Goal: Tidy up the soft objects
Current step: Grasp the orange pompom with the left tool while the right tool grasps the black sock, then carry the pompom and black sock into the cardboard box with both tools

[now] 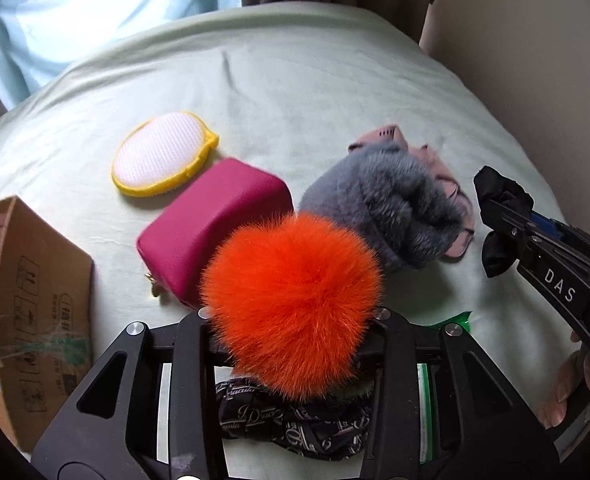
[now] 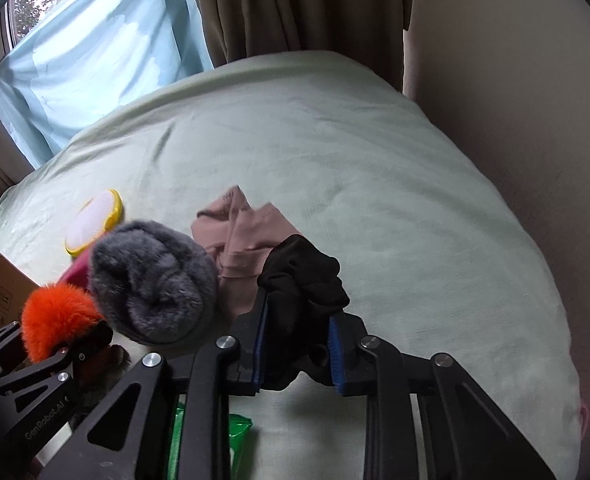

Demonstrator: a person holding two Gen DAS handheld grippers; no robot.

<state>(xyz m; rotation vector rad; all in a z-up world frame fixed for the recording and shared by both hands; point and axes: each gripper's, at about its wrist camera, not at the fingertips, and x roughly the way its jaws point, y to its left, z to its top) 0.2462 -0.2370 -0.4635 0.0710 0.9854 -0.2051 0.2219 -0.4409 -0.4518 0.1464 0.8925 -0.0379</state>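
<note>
A fluffy orange pompom [image 1: 295, 300] fills the jaws of my left gripper [image 1: 293, 320], which is shut on it just above the bed; the fingertips are buried in the fur. In the right wrist view the same pompom [image 2: 55, 316] shows at the lower left. My right gripper [image 2: 299, 320] is shut on a bunched black cloth [image 2: 303, 280] between its blue pads [image 2: 261, 336]. From the left wrist view that black cloth [image 1: 495, 188] sticks out of the right gripper [image 1: 499, 216]. A grey furry item [image 1: 383, 204] lies between the two grippers.
On the pale green sheet [image 2: 375, 160] lie a magenta pouch [image 1: 211, 216], a yellow-rimmed white pad [image 1: 163, 152], a pink cloth [image 2: 247, 232], a black patterned cloth [image 1: 287, 424] and a green packet [image 2: 235, 432]. A cardboard box [image 1: 35, 280] stands left. Curtains hang behind; a wall is right.
</note>
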